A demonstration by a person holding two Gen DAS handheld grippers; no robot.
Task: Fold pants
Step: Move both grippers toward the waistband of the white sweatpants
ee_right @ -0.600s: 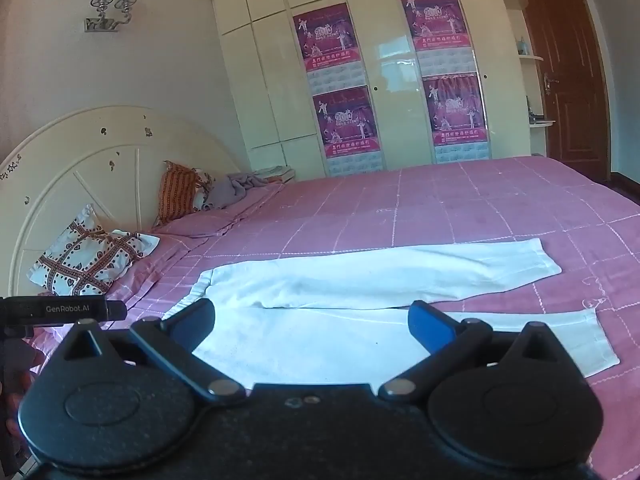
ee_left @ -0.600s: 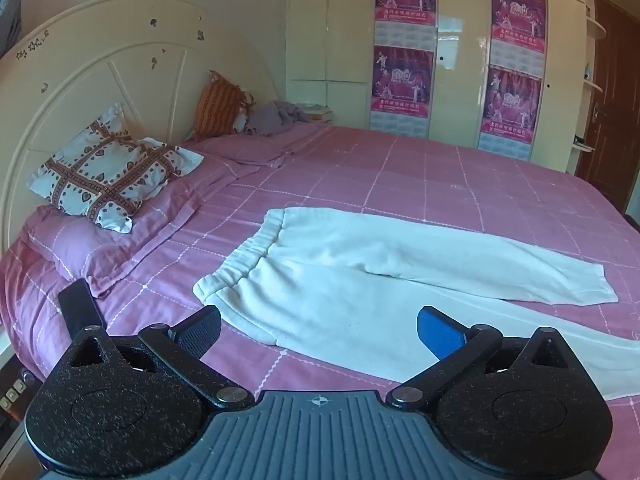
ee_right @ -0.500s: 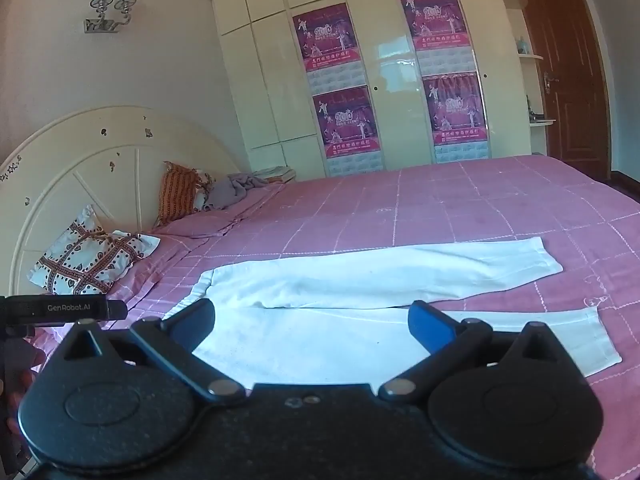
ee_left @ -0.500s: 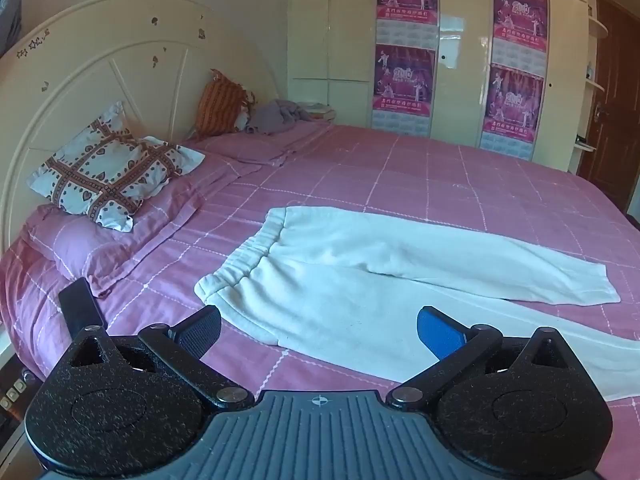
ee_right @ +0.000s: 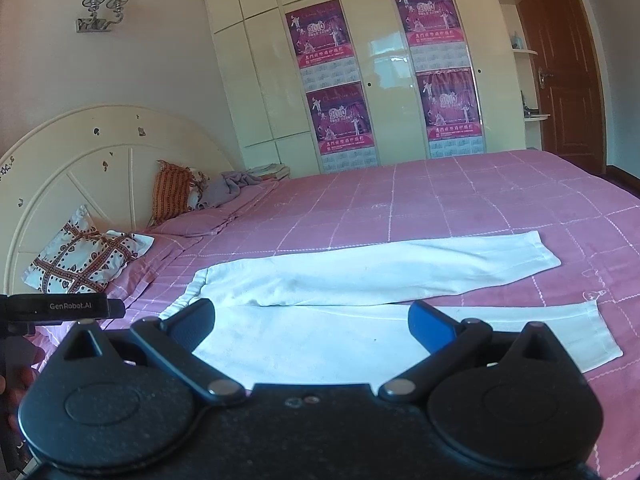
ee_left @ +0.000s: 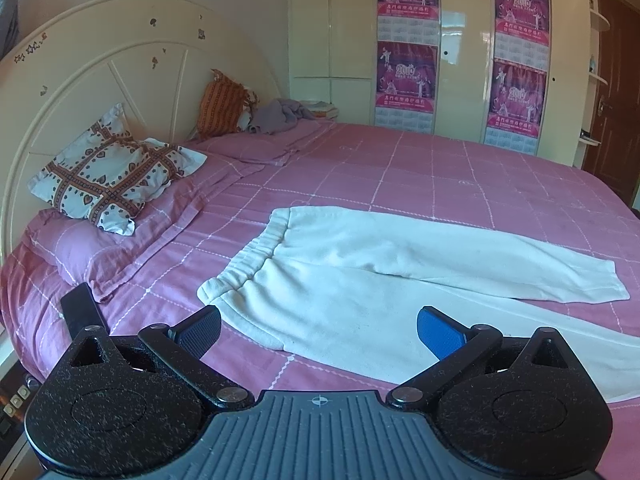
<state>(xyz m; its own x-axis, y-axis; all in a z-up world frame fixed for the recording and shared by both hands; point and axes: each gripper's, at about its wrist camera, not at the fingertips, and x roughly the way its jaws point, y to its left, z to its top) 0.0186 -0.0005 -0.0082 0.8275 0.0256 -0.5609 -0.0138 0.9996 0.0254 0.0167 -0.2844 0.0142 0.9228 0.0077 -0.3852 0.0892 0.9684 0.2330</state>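
- I see the white pants (ee_left: 392, 280) lying flat and unfolded on the pink checked bedspread (ee_left: 420, 176), both legs stretched out side by side toward the right of my views.
- The elastic waistband (ee_left: 256, 252) points toward the headboard (ee_left: 120, 72) end; the leg cuffs (ee_right: 600, 332) lie at the far right in the right wrist view.
- My left gripper (ee_left: 318, 330) hovers over the near edge of the bed, just short of the waistband corner. Its fingers are spread wide, nothing between them, no contact with the cloth.
- My right gripper (ee_right: 312, 324) hangs over the near leg, further along toward the cuffs. Its fingers are also spread wide and empty, clear of the fabric.
- From the right wrist view, the body of the left gripper shows at the left edge, with part of a hand (ee_right: 16, 384) under it.
- A heart-patterned pillow (ee_left: 108, 172) rests on a pink pillow (ee_left: 100, 248) near the headboard, well apart from the pants.
- An orange striped cushion (ee_left: 220, 108) and a crumpled grey garment (ee_left: 280, 116) sit at the far corner.
- Behind the bed stands a cream wardrobe (ee_left: 332, 40) with purple calendar posters (ee_left: 406, 40) on its doors.
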